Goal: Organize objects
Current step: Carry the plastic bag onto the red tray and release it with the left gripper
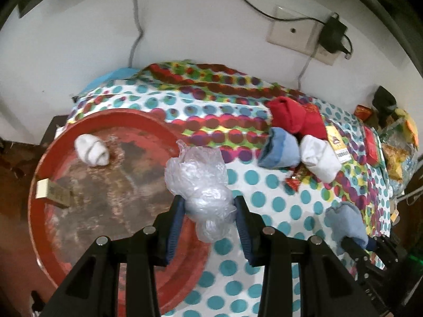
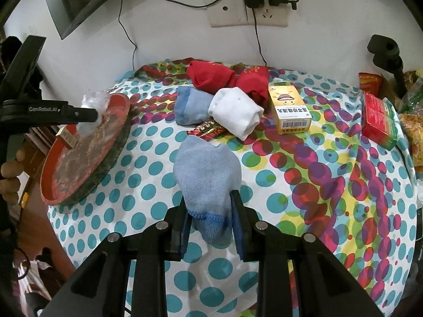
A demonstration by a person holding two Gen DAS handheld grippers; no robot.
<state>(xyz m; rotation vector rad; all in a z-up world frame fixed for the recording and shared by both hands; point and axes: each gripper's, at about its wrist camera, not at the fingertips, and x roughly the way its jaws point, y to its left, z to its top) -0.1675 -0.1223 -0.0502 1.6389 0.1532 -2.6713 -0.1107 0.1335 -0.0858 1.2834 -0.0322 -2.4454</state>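
Note:
My left gripper (image 1: pixel 208 208) is shut on a crumpled clear plastic bag (image 1: pixel 201 179), held above the right edge of a round red tray (image 1: pixel 60 137). In the tray lie a white rolled sock (image 1: pixel 91 150) and a small box (image 1: pixel 54 192). My right gripper (image 2: pixel 210 211) is shut on a light blue sock (image 2: pixel 206 174), lifted over the dotted cloth. In the right wrist view the left gripper (image 2: pixel 87 115) shows at the left with the bag (image 2: pixel 92 100) over the tray (image 2: pixel 111 158). A blue sock roll (image 2: pixel 190 105), white sock roll (image 2: pixel 235 111) and red socks (image 2: pixel 211 78) lie at the back.
A yellow box (image 2: pixel 289 109) and a red-green box (image 2: pixel 378 121) lie on the dotted tablecloth (image 2: pixel 290 185); a red wrapper (image 2: pixel 206 129) sits by the sock rolls. Snack packets (image 1: pixel 396 148) crowd the right edge. A wall socket with plugs (image 2: pixel 253 5) and cables is behind. A hand (image 2: pixel 10 174) shows at left.

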